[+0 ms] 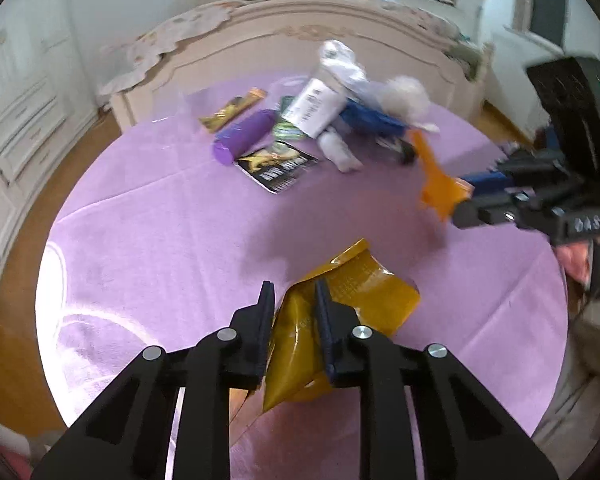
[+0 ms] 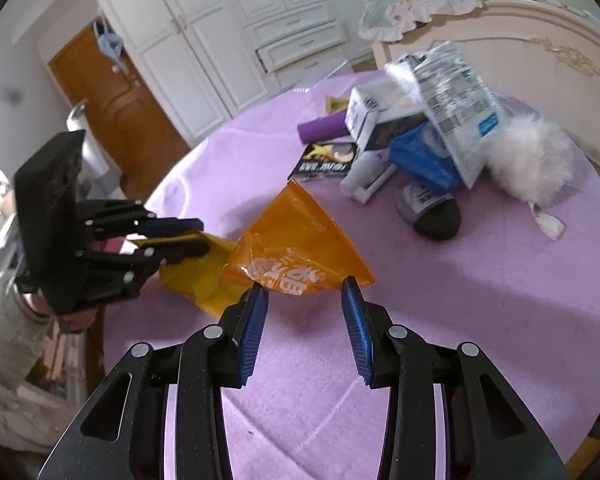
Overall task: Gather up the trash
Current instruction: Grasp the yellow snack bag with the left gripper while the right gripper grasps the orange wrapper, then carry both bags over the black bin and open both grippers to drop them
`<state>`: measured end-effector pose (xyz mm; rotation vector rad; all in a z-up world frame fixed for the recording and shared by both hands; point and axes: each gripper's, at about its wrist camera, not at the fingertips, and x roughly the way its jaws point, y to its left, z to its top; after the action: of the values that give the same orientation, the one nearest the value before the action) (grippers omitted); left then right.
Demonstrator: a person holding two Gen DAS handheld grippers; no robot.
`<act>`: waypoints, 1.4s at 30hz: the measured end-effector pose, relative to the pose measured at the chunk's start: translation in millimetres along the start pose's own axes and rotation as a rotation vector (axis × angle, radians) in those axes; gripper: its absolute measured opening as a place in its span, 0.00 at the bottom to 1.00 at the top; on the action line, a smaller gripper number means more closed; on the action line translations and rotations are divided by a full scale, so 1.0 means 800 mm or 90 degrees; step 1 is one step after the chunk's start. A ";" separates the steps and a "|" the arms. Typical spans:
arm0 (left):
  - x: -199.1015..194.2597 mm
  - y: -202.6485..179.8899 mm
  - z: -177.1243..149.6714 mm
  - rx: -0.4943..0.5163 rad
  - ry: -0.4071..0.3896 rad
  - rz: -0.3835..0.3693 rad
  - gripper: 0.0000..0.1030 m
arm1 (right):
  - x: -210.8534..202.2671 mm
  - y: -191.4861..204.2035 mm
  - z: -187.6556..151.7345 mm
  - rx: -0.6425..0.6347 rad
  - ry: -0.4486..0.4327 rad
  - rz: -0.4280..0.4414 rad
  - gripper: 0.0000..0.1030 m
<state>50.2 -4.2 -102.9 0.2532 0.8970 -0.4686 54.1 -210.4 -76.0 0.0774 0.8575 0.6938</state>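
Note:
My left gripper [image 1: 293, 290] is shut on a mustard-yellow bag [image 1: 364, 292] and holds it above the purple bedspread [image 1: 160, 240]; the right wrist view shows that gripper [image 2: 198, 236] at the left with the bag [image 2: 196, 276]. My right gripper [image 2: 305, 285] is open, and an orange wrapper [image 2: 300, 236] hangs just beyond its fingertips, touching the left finger [image 2: 254, 312]. In the left wrist view the right gripper [image 1: 466, 198] is at the right with the orange wrapper [image 1: 436, 184].
A pile of trash lies at the far side of the bed: a purple roll [image 1: 244, 136], a black packet [image 1: 278, 166], a white printed bag [image 2: 456, 92], a blue pack [image 2: 424, 156], a white fluffy thing [image 2: 532, 160]. A cream headboard [image 1: 340, 44] and white wardrobes [image 2: 228, 36] stand behind.

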 end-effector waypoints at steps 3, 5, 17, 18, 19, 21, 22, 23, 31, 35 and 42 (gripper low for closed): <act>-0.009 -0.009 0.001 0.045 0.001 -0.022 0.24 | -0.010 -0.009 -0.003 0.012 -0.008 0.008 0.38; -0.010 -0.018 -0.001 0.088 0.022 -0.016 0.37 | -0.014 -0.016 -0.005 0.022 -0.009 0.015 0.38; -0.001 -0.028 -0.013 0.185 0.059 -0.078 0.73 | -0.011 -0.016 -0.009 0.019 0.005 0.039 0.38; -0.001 -0.032 -0.015 0.190 0.058 -0.091 0.70 | -0.010 -0.017 -0.009 0.019 0.007 0.040 0.38; 0.001 -0.035 -0.017 0.193 0.057 -0.086 0.66 | -0.009 -0.017 -0.010 0.020 0.009 0.040 0.38; 0.008 -0.035 -0.016 0.183 0.056 -0.068 0.57 | -0.008 -0.017 -0.009 0.020 0.009 0.041 0.38; 0.009 -0.033 -0.014 0.169 0.052 -0.069 0.56 | -0.007 -0.015 -0.008 0.019 0.009 0.040 0.38; 0.010 -0.031 -0.011 0.154 0.047 -0.071 0.54 | -0.007 -0.014 -0.008 0.017 0.009 0.039 0.38; 0.007 -0.038 0.015 0.059 -0.004 -0.052 0.47 | -0.025 -0.031 -0.008 0.044 -0.028 0.037 0.38; 0.002 -0.045 0.045 -0.029 -0.042 -0.052 0.47 | -0.056 -0.055 -0.007 0.081 -0.081 0.035 0.38; 0.013 -0.103 0.118 -0.099 -0.089 -0.084 0.47 | -0.135 -0.133 -0.012 0.194 -0.216 -0.008 0.38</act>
<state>80.3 -116.4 -55.5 0.0178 0.8116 -0.5296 55.1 -359.5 -45.3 0.4507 0.6301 0.5140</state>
